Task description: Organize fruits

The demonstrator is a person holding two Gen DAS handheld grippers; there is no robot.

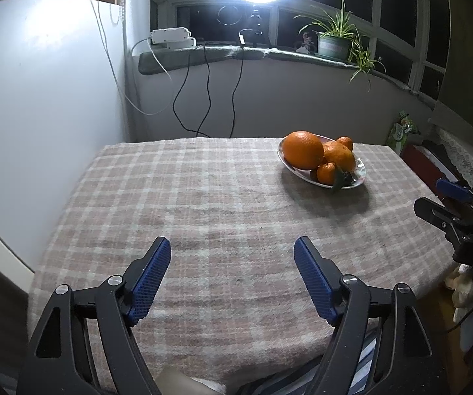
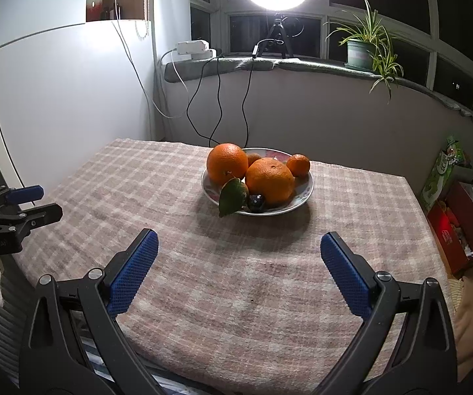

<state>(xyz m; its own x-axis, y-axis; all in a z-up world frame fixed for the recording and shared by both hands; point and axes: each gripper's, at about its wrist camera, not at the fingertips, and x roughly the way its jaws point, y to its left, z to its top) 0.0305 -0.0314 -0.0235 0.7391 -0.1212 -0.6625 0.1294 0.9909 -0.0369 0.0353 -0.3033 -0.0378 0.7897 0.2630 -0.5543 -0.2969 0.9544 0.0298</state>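
Fruit plate (image 2: 305,194) lies well beyond right gripper (image 2: 239,247) jaws, spread empty.

Left claw (image 1: 233,247) and right claw (image 2: 239,242) wide apart, empty.

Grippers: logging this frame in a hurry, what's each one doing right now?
Left gripper: open, holding nothing, over the cloth.
Right gripper: open, holding nothing, short of the plate.

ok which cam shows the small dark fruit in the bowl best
The right wrist view: the small dark fruit sits unobstructed at the front rim of the bowl, beside the green leaf. In the left wrist view it is mostly hidden behind the leaf, only a dark sliver.
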